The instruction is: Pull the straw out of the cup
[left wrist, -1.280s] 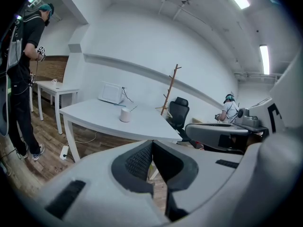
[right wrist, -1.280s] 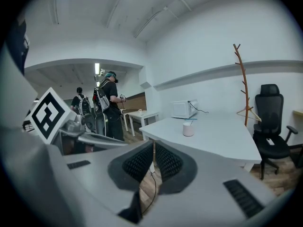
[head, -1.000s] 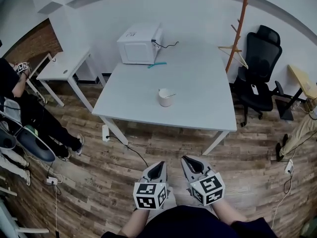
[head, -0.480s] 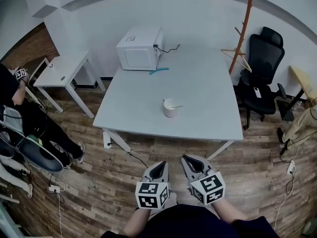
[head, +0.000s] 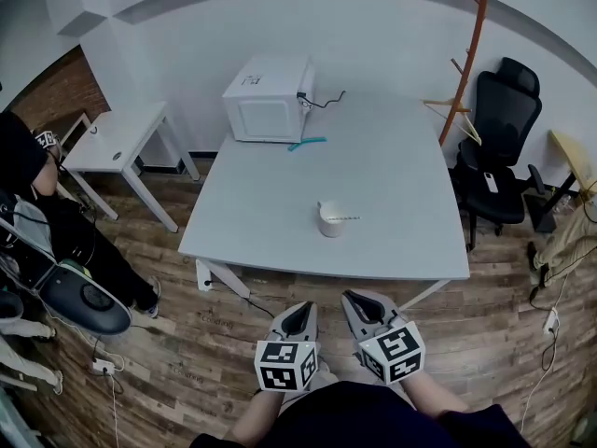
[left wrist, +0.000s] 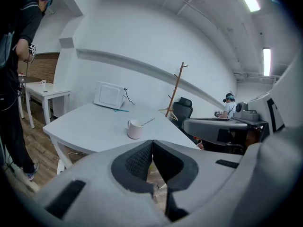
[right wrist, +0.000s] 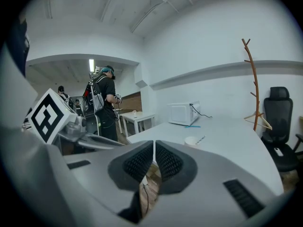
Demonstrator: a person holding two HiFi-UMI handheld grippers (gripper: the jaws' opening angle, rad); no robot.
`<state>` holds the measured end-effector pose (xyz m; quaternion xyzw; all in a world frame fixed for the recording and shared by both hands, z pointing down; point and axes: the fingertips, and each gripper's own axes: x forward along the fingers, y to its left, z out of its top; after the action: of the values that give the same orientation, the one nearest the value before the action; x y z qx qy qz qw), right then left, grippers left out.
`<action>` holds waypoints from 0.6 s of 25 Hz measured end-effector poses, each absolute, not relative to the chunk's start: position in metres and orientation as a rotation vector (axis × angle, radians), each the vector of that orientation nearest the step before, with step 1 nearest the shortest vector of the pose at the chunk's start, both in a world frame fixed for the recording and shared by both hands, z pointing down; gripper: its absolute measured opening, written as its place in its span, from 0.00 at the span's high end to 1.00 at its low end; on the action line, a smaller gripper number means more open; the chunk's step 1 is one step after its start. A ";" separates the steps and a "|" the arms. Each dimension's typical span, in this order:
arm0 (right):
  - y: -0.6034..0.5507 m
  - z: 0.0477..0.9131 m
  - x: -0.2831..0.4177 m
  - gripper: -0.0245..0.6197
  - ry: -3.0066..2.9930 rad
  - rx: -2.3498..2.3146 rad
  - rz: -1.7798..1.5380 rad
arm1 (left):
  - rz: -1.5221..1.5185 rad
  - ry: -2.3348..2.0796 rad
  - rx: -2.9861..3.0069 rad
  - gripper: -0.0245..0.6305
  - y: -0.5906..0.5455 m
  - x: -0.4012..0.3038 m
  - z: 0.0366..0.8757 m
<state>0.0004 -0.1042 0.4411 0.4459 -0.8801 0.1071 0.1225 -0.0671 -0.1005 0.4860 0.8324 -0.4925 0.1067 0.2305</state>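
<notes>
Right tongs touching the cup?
Apart. Head view shows the right tongs low over the wooden floor, short of the table edge; the cup stands well in on the table, bare tabletop between.

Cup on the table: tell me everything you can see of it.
The cup is small, white or cream, plain and opaque, with an open top. It stands upright on the pale table, toward the near edge, with nothing close beside it. A thin pale straw sits in it, leaning over the rim toward the person's right. Only the table and the straw touch it. Its contents cannot be seen.
</notes>
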 end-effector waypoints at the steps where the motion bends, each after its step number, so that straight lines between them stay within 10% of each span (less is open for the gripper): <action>1: -0.109 0.441 -0.002 0.91 -2.569 1.303 0.311 | 0.294 -1.353 2.290 0.94 -0.105 -0.069 0.487; 15: -0.162 0.455 -0.015 0.91 -2.549 1.363 0.350 | 0.317 -1.342 2.286 0.94 -0.145 -0.093 0.496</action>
<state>-0.0147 -0.1625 0.4545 0.4650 -0.8697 0.1195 0.1149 -0.0929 -0.1447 0.4962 0.8325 -0.4889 0.1153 0.2337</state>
